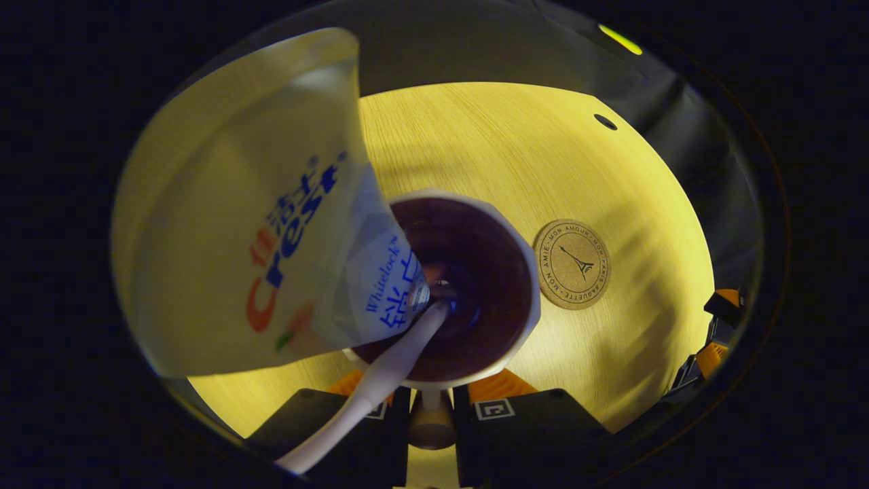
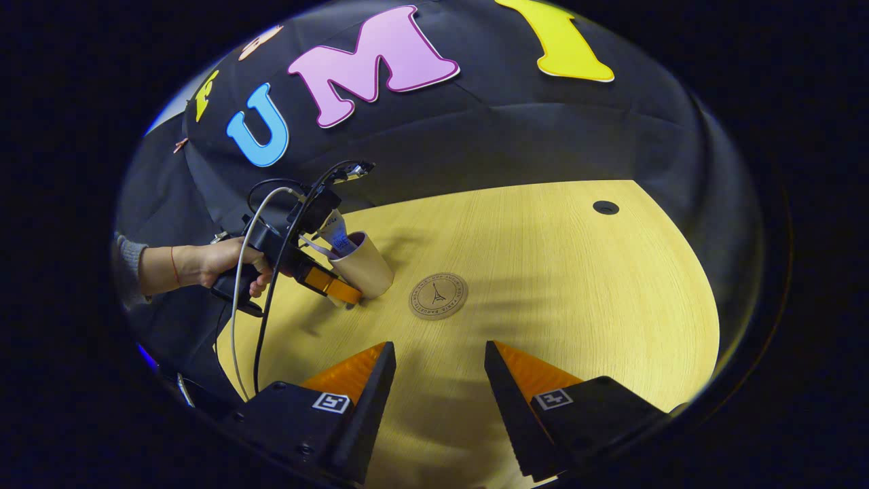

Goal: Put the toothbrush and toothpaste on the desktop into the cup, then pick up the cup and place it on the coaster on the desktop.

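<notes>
In the left gripper view, my left hand-held gripper (image 1: pixel 430 397) pinches the wall of the cup (image 1: pixel 523 285), which holds the toothpaste (image 1: pixel 271 224) and the white toothbrush (image 1: pixel 380 380), with the coaster (image 1: pixel 572 264) just beside it on the desk (image 1: pixel 489 142). In the right gripper view, my right hand-held gripper (image 2: pixel 434 380) is spread wide above the desk, the coaster ahead of it, and my hand (image 2: pixel 234 265) holds the left one against the tilted cup.

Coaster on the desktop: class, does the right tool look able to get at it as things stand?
Probably yes. The right tool is open and points toward the coaster, with bare desktop between them. The cup, held by the left tool, stands beside the coaster, not on it.
</notes>
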Action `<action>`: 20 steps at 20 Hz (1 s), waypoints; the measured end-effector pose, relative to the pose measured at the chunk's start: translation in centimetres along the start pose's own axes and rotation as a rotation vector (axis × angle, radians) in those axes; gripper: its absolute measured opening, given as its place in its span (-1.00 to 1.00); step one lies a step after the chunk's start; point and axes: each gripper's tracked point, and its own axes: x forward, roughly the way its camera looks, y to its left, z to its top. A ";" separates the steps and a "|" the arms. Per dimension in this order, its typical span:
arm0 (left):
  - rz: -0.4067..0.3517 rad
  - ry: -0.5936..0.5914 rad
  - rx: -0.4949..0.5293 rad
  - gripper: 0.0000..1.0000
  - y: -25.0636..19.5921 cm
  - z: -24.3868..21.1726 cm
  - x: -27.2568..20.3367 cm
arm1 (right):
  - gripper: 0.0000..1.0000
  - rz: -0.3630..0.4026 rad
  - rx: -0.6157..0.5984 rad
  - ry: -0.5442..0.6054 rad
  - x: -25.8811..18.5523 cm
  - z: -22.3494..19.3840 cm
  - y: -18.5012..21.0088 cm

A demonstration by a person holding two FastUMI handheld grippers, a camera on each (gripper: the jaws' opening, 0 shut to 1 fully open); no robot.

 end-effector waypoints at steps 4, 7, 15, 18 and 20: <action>0.008 -0.004 -0.013 -0.44 -0.1 -0.1 -0.2 | 0.63 -0.003 -0.008 0.000 -0.2 -0.1 0.3; 0.001 -0.011 -0.005 -0.44 -0.8 0.0 -1.1 | 0.65 -0.006 -0.006 0.000 -0.4 -0.2 0.4; -0.028 -0.028 0.001 -0.44 -4.9 1.9 -3.0 | 0.65 -0.018 0.010 -0.030 -1.6 0.4 0.3; -0.037 -0.035 0.041 -0.44 -7.1 2.7 -2.9 | 0.65 -0.031 0.022 -0.039 -2.4 0.4 -0.4; -0.050 -0.042 0.052 -0.44 -8.6 3.2 -2.9 | 0.65 -0.044 0.032 -0.044 -3.0 0.1 -1.1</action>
